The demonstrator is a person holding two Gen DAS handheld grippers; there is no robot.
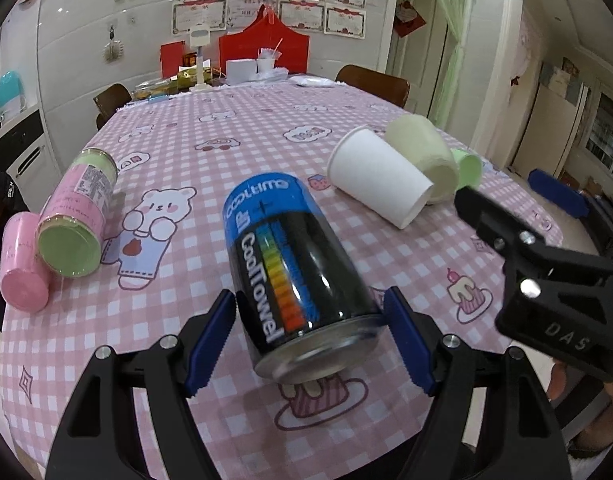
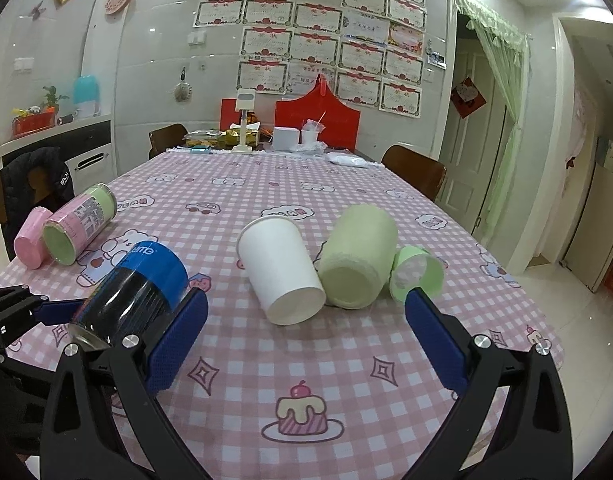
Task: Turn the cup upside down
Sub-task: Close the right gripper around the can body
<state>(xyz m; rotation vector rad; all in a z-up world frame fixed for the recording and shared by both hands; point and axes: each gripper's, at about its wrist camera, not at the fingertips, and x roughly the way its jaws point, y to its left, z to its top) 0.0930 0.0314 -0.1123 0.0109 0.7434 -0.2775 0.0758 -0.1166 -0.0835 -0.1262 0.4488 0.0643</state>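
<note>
My left tool (image 1: 308,334) grips the black-and-blue CoolTowel can (image 1: 290,268) near its metal end, tilted above the surface (image 1: 210,132). My right tool (image 2: 306,336) gapes wide, holding nothing. Just beyond it the white paper cup (image 2: 280,270) lies on its side, touching the pale green cup (image 2: 356,256). Nudged, either could roll away.

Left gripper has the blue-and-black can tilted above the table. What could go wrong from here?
The left gripper pinches the CoolTowel can only near its metal end, so the glossy wall may slip or swing. The open right gripper sits close beside it and could get bumped. The white paper cup lies on its side, free to roll if knocked.
</note>
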